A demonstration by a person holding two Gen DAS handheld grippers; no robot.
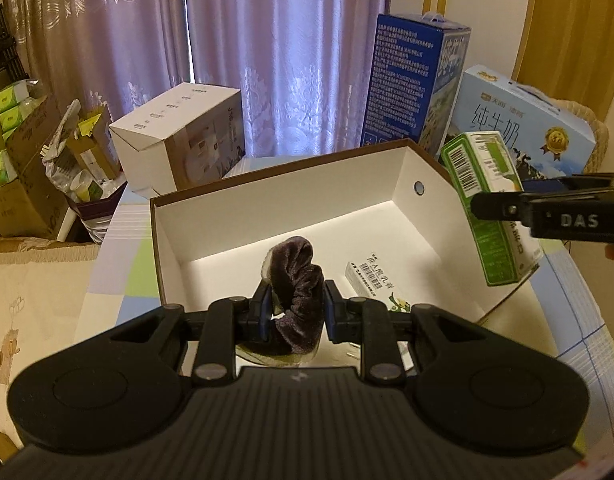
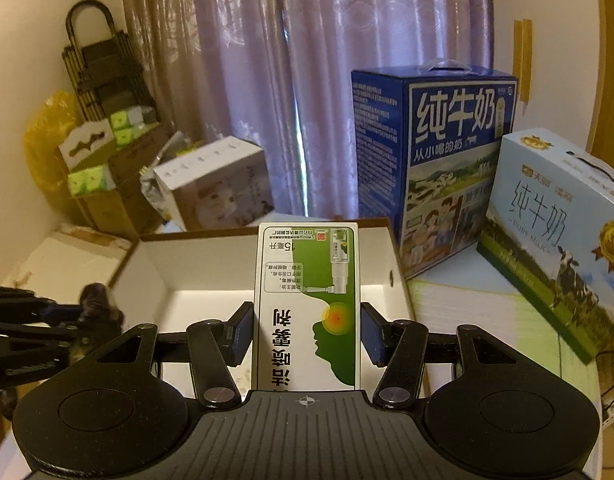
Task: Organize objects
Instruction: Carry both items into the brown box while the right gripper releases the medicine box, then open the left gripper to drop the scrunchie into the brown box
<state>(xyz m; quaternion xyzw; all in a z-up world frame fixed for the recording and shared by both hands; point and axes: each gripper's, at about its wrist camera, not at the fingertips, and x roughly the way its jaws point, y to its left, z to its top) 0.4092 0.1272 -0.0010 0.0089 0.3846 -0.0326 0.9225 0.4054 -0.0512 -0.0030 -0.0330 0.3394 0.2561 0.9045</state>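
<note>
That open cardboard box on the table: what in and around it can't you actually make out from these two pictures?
- Left wrist view: the open box's near floor, behind the left tongs and purple scrunchie.
- Left wrist view: the small flat carton inside, print too small.
- Right wrist view: the box interior, blocked by the green-and-white carton in the right tongs.

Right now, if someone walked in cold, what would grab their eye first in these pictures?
Probably the open white box in the middle, with both tools over it. The left tool is shut on a dark velvet scrunchie, and the right tool holds a green-and-white carton upright between its pads. Behind, two milk cases stand against the purple curtain.
</note>
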